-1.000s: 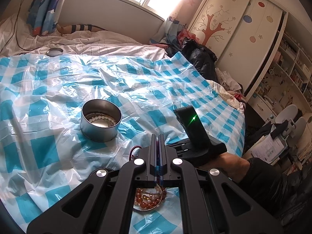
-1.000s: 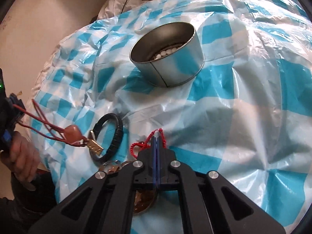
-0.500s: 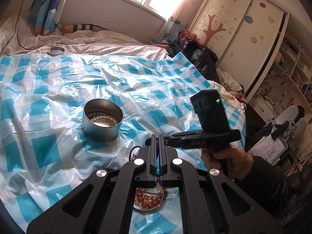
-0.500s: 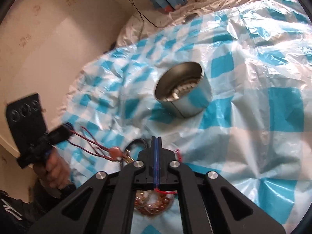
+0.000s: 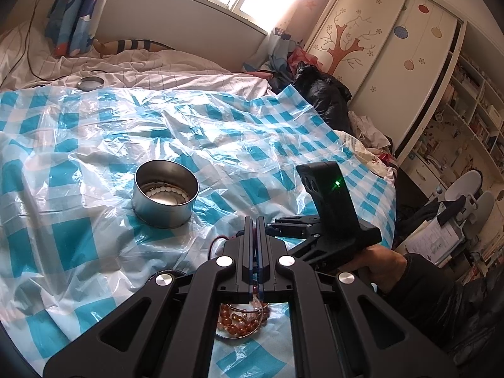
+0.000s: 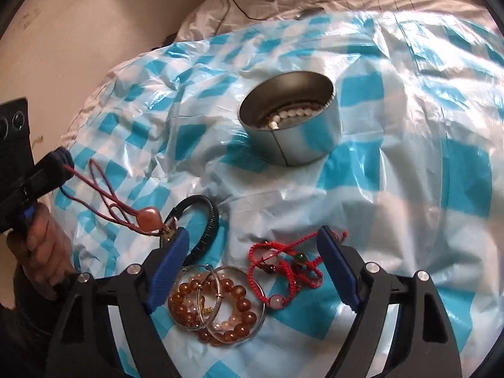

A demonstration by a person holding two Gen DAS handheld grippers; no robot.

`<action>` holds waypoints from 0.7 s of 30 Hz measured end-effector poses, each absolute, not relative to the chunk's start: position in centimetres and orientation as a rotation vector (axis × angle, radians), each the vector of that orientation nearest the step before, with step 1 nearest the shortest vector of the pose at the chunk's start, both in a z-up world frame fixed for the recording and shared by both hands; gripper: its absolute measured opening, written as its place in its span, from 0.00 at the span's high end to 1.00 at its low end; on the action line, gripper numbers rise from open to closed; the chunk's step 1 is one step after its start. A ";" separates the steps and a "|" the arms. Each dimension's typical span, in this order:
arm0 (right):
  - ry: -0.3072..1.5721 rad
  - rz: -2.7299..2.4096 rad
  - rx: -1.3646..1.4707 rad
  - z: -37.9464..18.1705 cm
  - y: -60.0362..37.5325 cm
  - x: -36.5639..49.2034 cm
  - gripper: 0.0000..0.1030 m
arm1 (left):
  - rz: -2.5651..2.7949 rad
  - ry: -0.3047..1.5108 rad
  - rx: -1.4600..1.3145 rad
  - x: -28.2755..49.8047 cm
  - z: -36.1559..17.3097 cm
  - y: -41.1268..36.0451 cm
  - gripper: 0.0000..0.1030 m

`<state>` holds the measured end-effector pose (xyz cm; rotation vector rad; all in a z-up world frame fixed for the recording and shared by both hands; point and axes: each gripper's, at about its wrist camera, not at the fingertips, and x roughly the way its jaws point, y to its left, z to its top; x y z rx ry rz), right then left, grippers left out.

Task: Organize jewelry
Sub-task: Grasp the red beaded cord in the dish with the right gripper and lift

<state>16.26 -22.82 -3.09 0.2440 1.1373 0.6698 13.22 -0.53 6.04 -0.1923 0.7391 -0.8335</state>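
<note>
A round metal tin point(image 6: 291, 119) with white pearl beads inside stands on the blue-checked plastic sheet point(image 6: 409, 173); it also shows in the left wrist view point(image 5: 165, 198). My left gripper point(image 6: 64, 163) is shut on a red cord necklace point(image 6: 104, 192) whose pink stone pendant point(image 6: 150, 219) hangs low. My right gripper point(image 6: 252, 263) is open above a red string bracelet point(image 6: 283, 267), amber bead bracelets with clear bangles point(image 6: 217, 305) and a black bangle point(image 6: 204, 230). In the left wrist view my left gripper point(image 5: 255, 236) stands shut and the right gripper point(image 5: 330, 220) is beside it.
The sheet covers a bed. A small metal lid point(image 5: 90, 83) lies on the bedding at the back. A black bag point(image 5: 321, 94) and a wardrobe point(image 5: 378, 47) stand to the right of the bed. A wall point(image 6: 78, 47) borders the bed's left side.
My right gripper has opened wide over the red string bracelet and the amber beads. My left gripper still holds the red cord necklace, hardly moved.
</note>
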 end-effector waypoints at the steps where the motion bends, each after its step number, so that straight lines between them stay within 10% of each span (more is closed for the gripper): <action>1: 1.128 0.663 0.233 -2.9 -22.9 16.2 0.23 | -0.834 0.739 -0.192 13.2 6.0 -0.5 0.98; 9: 1.096 0.525 0.370 -2.5 -27.4 17.7 0.25 | -0.834 0.737 -0.196 13.3 6.2 -0.3 0.98; 17: 1.189 0.558 0.245 -4.5 -24.2 17.6 0.50 | -0.838 0.739 -0.192 13.3 6.1 -0.4 0.98; 19: 1.180 0.547 0.224 -4.7 -24.1 17.5 0.63 | -0.839 0.741 -0.191 13.3 6.1 -0.5 0.98; 20: 1.183 0.549 0.246 -4.7 -24.5 17.6 0.90 | -0.839 0.740 -0.192 13.3 6.1 -0.5 0.98; 21: 1.177 0.552 0.264 -4.6 -24.8 17.6 0.98 | -0.838 0.740 -0.192 13.3 6.1 -0.5 0.98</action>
